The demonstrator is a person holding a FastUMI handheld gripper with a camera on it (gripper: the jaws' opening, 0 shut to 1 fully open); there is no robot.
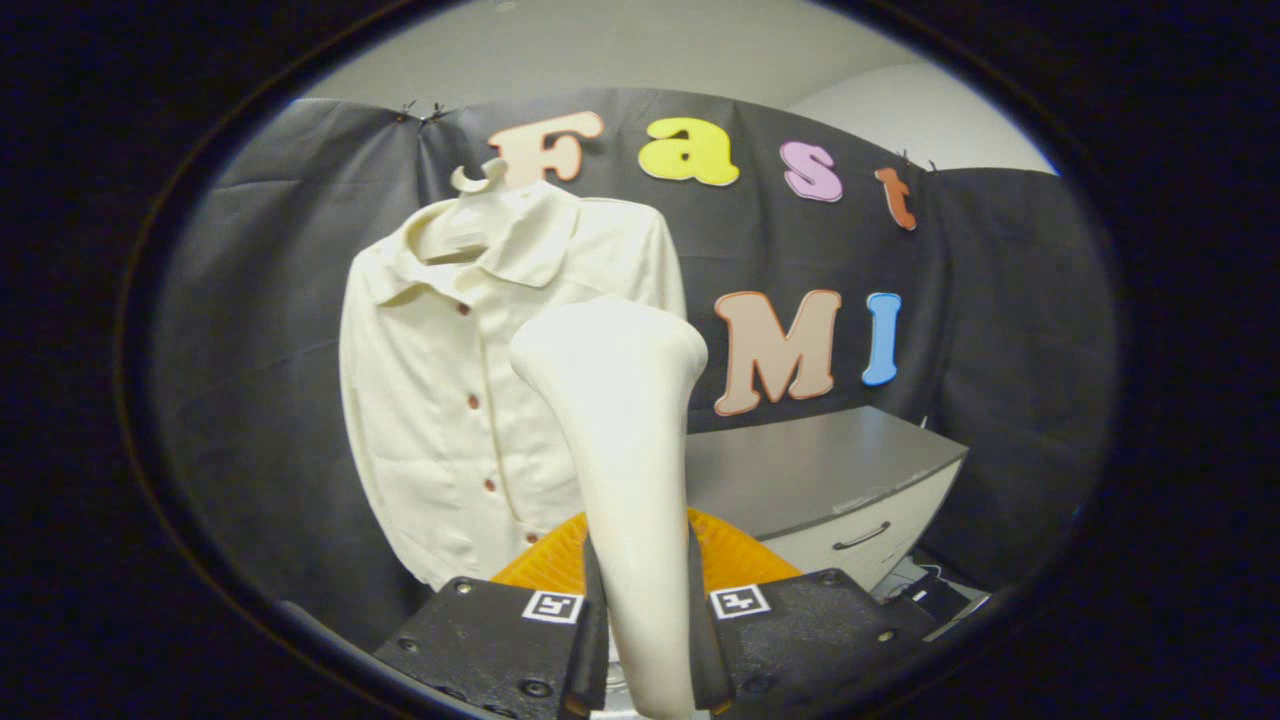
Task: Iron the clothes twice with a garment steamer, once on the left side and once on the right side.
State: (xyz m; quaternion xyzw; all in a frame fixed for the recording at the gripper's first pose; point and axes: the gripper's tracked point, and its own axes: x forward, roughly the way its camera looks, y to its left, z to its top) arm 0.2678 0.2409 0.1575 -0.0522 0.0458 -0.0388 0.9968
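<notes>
Cream shirt [440,400] with brown buttons, cream steamer [625,450], grey cabinet [800,470]

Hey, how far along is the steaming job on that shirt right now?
Done: the steamer is picked up, clamped between the tongs. In hand: its head is raised in front of the shirt, which hangs buttoned on a hanger against the wall. I cannot tell whether the head touches the fabric. Left: nothing shows that either pass is done, so count the left and right passes as remaining.

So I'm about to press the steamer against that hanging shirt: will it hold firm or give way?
The shirt probably gives way: it hangs from one hanger hook, so it may swing. Its thin, creased cloth looks floppy and light. The tool is shut on the steamer, whose smooth handle might slip.
</notes>
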